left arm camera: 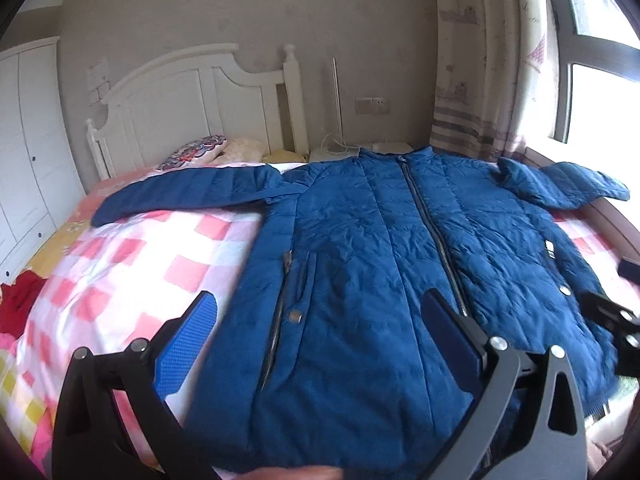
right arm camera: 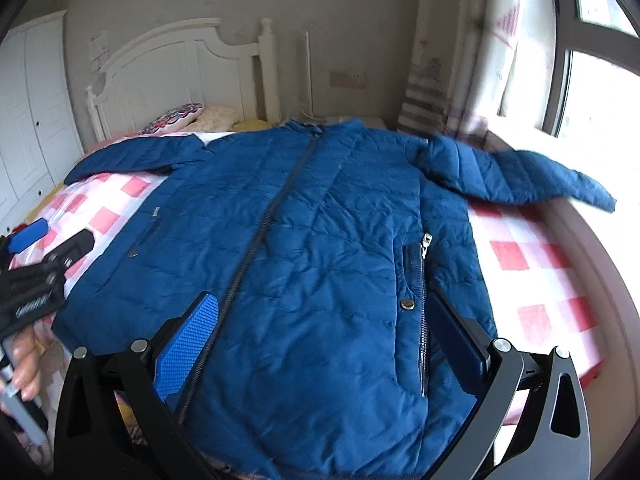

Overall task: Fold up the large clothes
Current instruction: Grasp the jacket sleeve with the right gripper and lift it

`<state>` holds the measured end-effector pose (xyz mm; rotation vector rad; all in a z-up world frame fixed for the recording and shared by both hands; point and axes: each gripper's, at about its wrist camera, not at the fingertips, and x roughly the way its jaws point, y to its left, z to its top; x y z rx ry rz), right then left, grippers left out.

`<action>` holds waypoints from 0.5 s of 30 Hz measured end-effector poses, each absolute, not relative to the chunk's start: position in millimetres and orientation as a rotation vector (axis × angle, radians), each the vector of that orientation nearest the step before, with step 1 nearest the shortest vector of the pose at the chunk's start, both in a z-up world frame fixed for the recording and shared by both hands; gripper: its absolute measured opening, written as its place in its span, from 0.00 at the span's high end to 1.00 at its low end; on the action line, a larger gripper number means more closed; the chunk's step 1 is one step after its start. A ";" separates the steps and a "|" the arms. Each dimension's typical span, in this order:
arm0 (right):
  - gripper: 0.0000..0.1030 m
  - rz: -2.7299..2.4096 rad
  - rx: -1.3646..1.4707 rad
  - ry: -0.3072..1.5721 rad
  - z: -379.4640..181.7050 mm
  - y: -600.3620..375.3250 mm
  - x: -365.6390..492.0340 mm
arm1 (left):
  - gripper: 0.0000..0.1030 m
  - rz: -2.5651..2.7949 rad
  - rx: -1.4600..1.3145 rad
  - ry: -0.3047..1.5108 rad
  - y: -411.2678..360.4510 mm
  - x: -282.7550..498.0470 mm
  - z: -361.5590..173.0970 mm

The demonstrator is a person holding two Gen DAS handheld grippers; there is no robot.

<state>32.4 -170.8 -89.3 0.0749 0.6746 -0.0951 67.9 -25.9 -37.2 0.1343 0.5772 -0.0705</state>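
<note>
Both grippers, left [left arm camera: 320,344] and right [right arm camera: 324,340], hover with jaws spread apart, gripping nothing, over the hem of the blue jacket [right arm camera: 320,216]. It lies flat, zipped, on the checked bed [right arm camera: 540,264], collar toward the headboard [left arm camera: 192,100], sleeves spread sideways; quilt lies bare either side.

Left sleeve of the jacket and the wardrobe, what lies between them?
Only bedding: the pink checked bedcover spans from the jacket's left sleeve toward the white wardrobe, seen in the left wrist view.
</note>
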 end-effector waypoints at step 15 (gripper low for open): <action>0.04 -0.388 0.556 0.729 -122.3 -415.3 129.9 | 0.02 -0.226 0.252 0.815 -55.5 266.8 -113.6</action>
